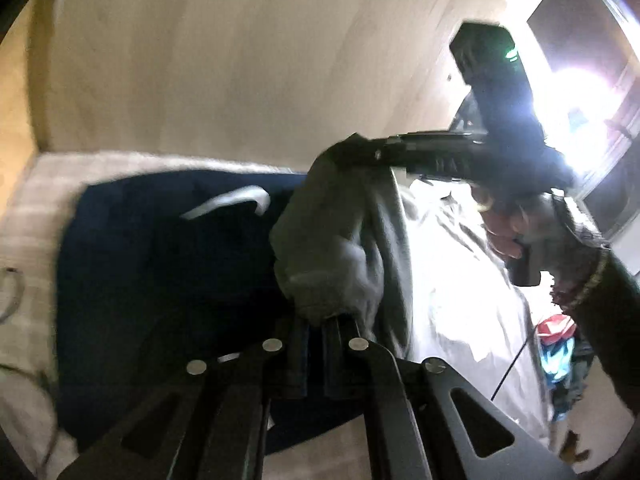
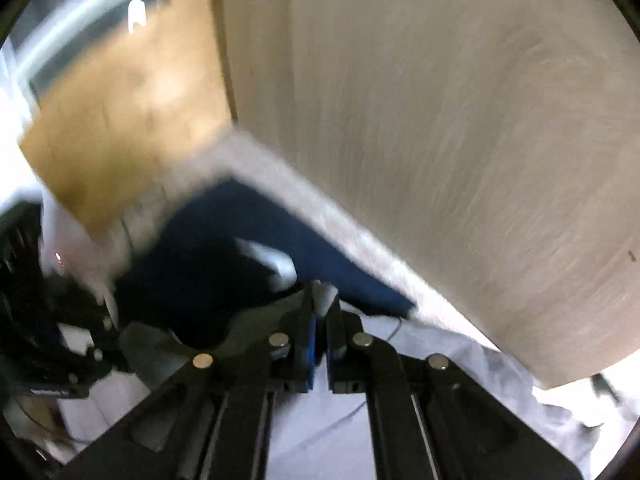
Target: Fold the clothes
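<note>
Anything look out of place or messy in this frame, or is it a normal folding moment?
Mostly normal: the left tool and right tool both pinch a bunched grey garment above a navy garment. One oddity: a heap of colourful clothes lies beside the bed.

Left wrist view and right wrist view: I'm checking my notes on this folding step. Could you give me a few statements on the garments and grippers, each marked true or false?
1. The left gripper is shut on the grey garment. True.
2. The right gripper grips the same grey garment. True.
3. The navy garment hangs in the air. False: it lies flat on the bed.
4. The navy garment is plain. False: it bears a white mark.
5. The right gripper stands wide open. False: it is shut.
</note>
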Tool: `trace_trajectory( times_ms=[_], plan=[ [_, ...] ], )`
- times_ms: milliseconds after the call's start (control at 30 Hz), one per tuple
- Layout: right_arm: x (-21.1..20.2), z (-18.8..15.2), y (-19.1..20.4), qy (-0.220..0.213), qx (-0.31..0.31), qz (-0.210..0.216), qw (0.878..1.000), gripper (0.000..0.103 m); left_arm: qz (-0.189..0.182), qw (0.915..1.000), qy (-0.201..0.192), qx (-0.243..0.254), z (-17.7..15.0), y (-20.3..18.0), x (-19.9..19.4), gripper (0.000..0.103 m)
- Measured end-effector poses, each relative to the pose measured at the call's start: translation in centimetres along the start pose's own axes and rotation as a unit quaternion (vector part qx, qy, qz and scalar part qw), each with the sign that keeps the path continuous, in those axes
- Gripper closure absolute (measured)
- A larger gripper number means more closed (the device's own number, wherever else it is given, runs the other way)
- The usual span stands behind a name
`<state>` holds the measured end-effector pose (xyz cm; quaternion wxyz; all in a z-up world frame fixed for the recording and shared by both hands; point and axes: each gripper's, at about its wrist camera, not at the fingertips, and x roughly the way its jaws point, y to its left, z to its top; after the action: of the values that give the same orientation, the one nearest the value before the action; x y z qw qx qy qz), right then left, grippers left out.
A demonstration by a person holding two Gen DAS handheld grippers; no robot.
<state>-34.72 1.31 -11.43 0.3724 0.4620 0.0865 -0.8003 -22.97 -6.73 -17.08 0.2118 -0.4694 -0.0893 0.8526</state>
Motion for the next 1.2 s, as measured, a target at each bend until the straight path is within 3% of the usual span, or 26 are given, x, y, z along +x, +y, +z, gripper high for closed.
trace_trajectory(
  times_ms=[33,67,100,200,400,533,667,733,800,867,900,933,967,1067,1133,1200],
  plan=[
    [0.9,-0.1,-0.4,0.012,0.007,-0.009,1.0,0.092,0.021,0.9998,0.0,0.007,-0.6,0.3,-0.5,0.098],
    [1.8,-0.3,-0.8,0.024,0.014,-0.018,0.999,0.081,0.042,0.9991,0.008,0.007,-1.1,0.8,-0.4,0.097],
    [2.3,-0.4,-1.0,0.033,0.02,-0.025,0.999,0.079,0.057,0.998,0.026,-0.005,-1.6,1.6,0.2,0.096],
    [2.9,-0.4,-1.3,0.053,0.035,-0.046,0.997,0.079,0.036,0.9964,0.056,-0.052,-2.7,3.5,1.4,0.098],
    [3.8,1.3,2.8,0.078,-0.008,-0.014,0.997,0.077,0.026,0.9949,0.024,-0.094,-2.4,4.1,0.9,0.087],
    [5.2,2.4,5.9,0.096,-0.046,-0.027,0.994,0.071,-0.026,0.9889,0.023,-0.145,-3.7,5.2,0.5,0.083],
    [6.7,3.8,5.1,0.122,-0.056,-0.076,0.988,0.068,-0.05,0.9826,0.035,-0.176,-4.2,5.4,0.6,0.083],
    [8.1,4.2,4.7,0.145,-0.055,-0.093,0.984,0.067,-0.047,0.9846,0.023,-0.167,-4.2,4.4,0.2,0.069],
    [9.4,4.3,3.8,0.174,-0.036,-0.086,0.98,0.067,-0.043,0.9834,0.026,-0.174,-3.9,4.2,1.1,0.065],
    [9.8,4.2,3.5,0.184,-0.032,-0.078,0.979,0.067,-0.043,0.9812,0.029,-0.186,-2.6,4.6,2.5,0.067],
    [9.7,4.3,3.5,0.182,-0.03,-0.071,0.98,0.075,-0.039,0.9817,0.028,-0.184,-2.2,4.6,3.0,0.077],
    [9.3,4.4,3.4,0.177,-0.026,-0.061,0.982,0.086,-0.031,0.9835,0.023,-0.177,-2.2,4.6,3.3,0.099],
    [8.8,4.5,3.4,0.172,-0.021,-0.046,0.984,0.099,-0.024,0.9837,0.02,-0.177,-2.3,4.6,3.3,0.099],
    [5.4,5.1,3.8,0.106,-0.04,-0.007,0.994,0.099,-0.02,0.9806,-0.015,-0.194,-3.4,4.9,2.1,0.099],
    [2.9,5.3,3.9,0.05,-0.056,0.005,0.997,0.095,0.002,0.9828,-0.029,-0.183,-4.1,4.4,1.4,0.099],
    [2.4,5.3,3.5,0.054,-0.047,-0.026,0.997,0.076,0.011,0.9844,-0.019,-0.175,-4.5,4.2,1.8,0.099]
  ],
)
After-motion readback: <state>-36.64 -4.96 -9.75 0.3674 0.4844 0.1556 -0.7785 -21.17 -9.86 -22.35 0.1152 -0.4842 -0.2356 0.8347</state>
